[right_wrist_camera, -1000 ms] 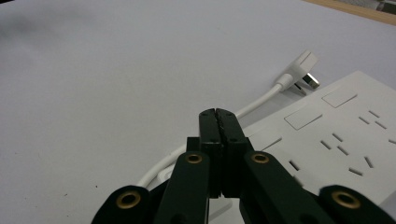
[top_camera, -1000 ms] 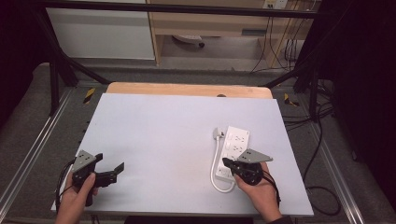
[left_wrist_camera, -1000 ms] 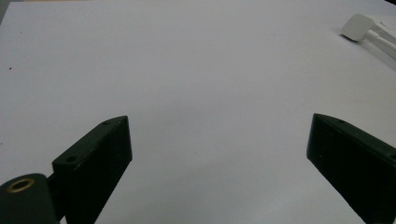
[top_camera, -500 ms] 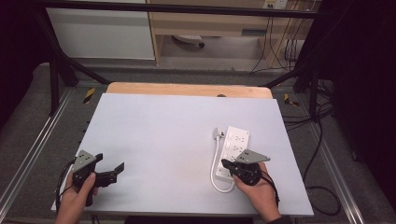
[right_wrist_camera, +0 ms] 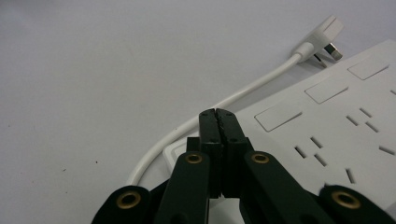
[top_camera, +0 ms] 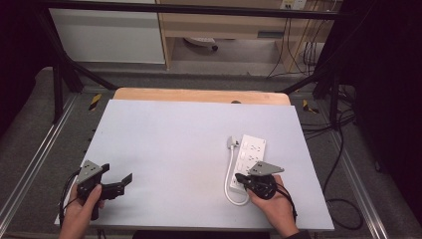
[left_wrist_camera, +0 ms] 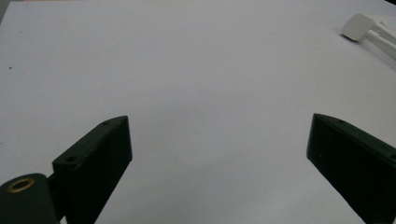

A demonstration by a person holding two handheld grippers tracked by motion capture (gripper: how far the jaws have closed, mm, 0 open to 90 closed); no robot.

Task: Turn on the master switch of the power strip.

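the white power strip (top_camera: pixel 249 159) lies flat on the pale table (top_camera: pixel 174 144) toward the 4 o'clock side of the high view, its short white cable (top_camera: pixel 228 181) looping round the near end and running up along the strip's left edge to the plug (top_camera: pixel 232 143), which rests on the table just beside the strip's far left corner. the right gripper (top_camera: pixel 241 178) sits at the strip's near end, at about 6 o'clock from it, with its jaws pressed fully together and nothing between them, the tips over the strip's near corner by the cable in the right gripper view. the left gripper (top_camera: pixel 127 180) is well apart at about 8 o'clock on the table, its jaws spread wide over bare tabletop and holding nothing.
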